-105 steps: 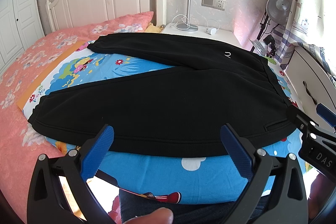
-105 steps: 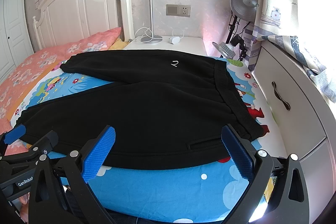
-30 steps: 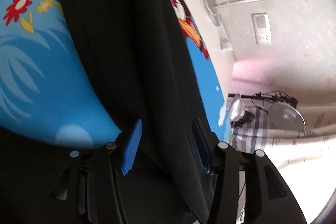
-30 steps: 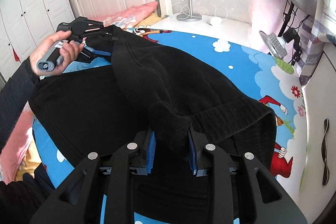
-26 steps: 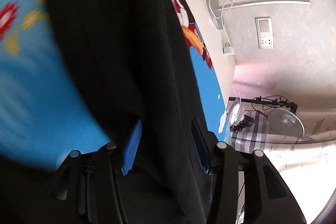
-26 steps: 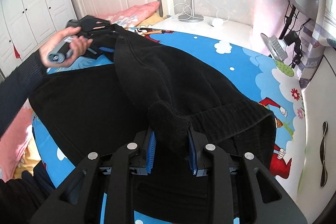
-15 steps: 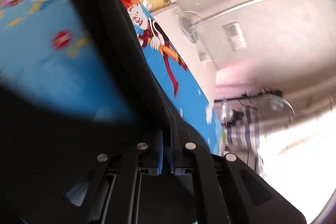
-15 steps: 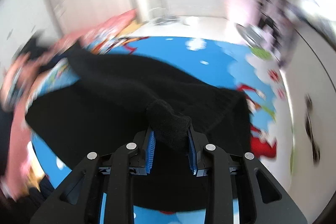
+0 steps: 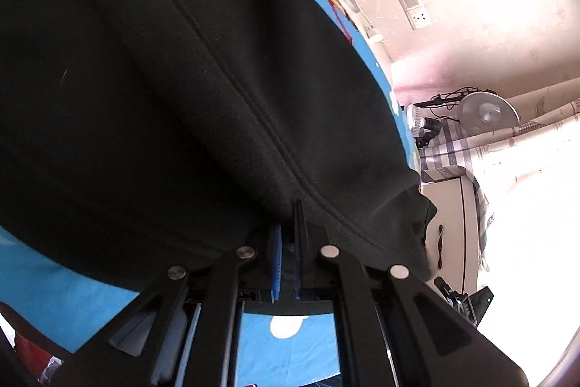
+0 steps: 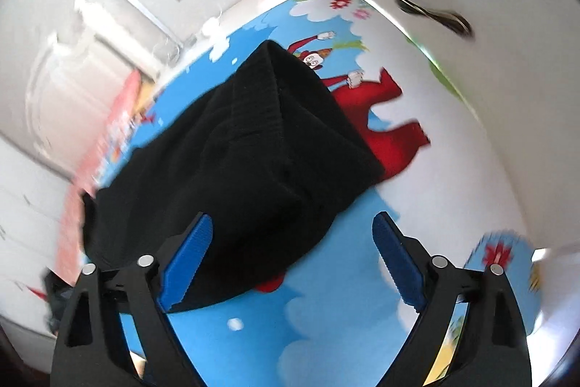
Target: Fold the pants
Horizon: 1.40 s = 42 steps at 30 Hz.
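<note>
Black pants on the blue cartoon sheet, one end pinched

Your left gripper (image 9: 286,223) is clamped on the pants (image 9: 181,78) above the sheet (image 9: 72,296); your right gripper (image 10: 290,245) is opening, pads off the folded fabric lying between them.

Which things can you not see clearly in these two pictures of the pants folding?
- Left wrist view: the left gripper is shut, but the black pants cover its tips, so the pinch is hidden.
- Right wrist view: motion blur smears the headboard.
- Right wrist view: the pants' legs are cut off at the left.
</note>
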Available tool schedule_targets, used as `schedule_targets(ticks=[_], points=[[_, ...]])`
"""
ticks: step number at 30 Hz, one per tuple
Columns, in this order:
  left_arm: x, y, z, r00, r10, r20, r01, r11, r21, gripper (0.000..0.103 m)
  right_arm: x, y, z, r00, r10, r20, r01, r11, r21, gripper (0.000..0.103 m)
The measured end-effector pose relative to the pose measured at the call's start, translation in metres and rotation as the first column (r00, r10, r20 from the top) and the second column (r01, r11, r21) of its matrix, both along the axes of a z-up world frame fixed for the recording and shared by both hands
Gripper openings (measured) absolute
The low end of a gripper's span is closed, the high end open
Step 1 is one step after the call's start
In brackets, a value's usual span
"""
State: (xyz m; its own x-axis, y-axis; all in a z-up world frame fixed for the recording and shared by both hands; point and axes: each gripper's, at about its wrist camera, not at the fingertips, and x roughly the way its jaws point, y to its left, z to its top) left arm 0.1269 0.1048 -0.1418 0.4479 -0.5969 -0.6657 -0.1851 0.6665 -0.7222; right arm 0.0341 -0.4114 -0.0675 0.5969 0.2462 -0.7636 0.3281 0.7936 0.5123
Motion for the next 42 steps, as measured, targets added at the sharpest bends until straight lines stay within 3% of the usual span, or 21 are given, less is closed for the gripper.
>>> schedule_targets(ticks=[1, 4, 12, 17, 18, 20, 22, 28, 34, 38, 40, 42], points=[[-0.001, -0.001, 0.000, 1.000, -0.001, 0.000, 0.001, 1.000, -0.001, 0.005, -0.002, -0.002, 0.001, 1.000, -0.002, 0.012, 0.002, 0.999, 0.033, 0.078], [-0.009, 0.001, -0.003, 1.000, 0.000, -0.007, 0.000, 1.000, -0.011, 0.005, 0.003, 0.004, 0.005, 1.000, 0.001, 0.028, -0.004, 0.997, 0.081, 0.078], [-0.009, 0.009, -0.005, 1.000, -0.003, -0.004, 0.003, 1.000, -0.020, 0.006, 0.023, 0.009, -0.013, 0.999, -0.022, -0.048, 0.027, 0.993, 0.111, 0.074], [-0.007, 0.006, -0.005, 1.000, -0.007, -0.002, 0.007, 1.000, -0.017, 0.006, 0.028, 0.013, -0.011, 0.998, -0.031, -0.048, 0.033, 0.999, 0.042, 0.049], [-0.007, 0.006, -0.002, 1.000, -0.012, 0.008, 0.012, 1.000, -0.013, 0.006, 0.028, 0.015, -0.006, 0.999, -0.029, -0.039, 0.030, 1.000, 0.010, 0.045], [-0.008, 0.005, 0.008, 0.999, -0.018, 0.038, 0.018, 1.000, -0.003, 0.006, 0.027, 0.019, 0.009, 1.000, -0.008, 0.004, 0.008, 0.999, -0.045, 0.026], [-0.012, 0.003, 0.027, 0.995, -0.033, 0.091, 0.029, 0.999, 0.041, 0.006, 0.026, 0.022, 0.024, 0.999, 0.001, 0.038, 0.002, 0.997, -0.079, 0.020], [-0.037, -0.007, 0.047, 0.992, -0.056, 0.109, 0.045, 0.994, 0.096, 0.006, 0.017, 0.023, 0.052, 0.993, 0.015, 0.117, 0.001, 0.991, -0.132, 0.016], [-0.049, -0.022, 0.032, 0.995, -0.076, 0.071, 0.069, 0.993, 0.094, 0.005, 0.016, 0.007, 0.039, 0.995, -0.032, 0.093, 0.044, 0.990, -0.133, 0.014], [-0.050, -0.023, 0.027, 0.995, -0.069, 0.066, 0.063, 0.994, 0.088, 0.005, 0.024, 0.004, 0.021, 0.997, -0.065, 0.052, 0.075, 0.972, -0.224, 0.014], [-0.051, -0.021, 0.006, 0.998, -0.069, 0.008, 0.068, 0.994, 0.089, 0.006, 0.029, 0.004, -0.003, 0.997, -0.079, -0.012, 0.073, 0.965, -0.251, 0.014], [-0.057, -0.017, -0.010, 0.997, -0.072, -0.036, 0.074, 0.995, 0.064, 0.010, 0.029, 0.011, -0.011, 0.997, -0.071, -0.018, 0.062, 0.946, -0.320, 0.014]])
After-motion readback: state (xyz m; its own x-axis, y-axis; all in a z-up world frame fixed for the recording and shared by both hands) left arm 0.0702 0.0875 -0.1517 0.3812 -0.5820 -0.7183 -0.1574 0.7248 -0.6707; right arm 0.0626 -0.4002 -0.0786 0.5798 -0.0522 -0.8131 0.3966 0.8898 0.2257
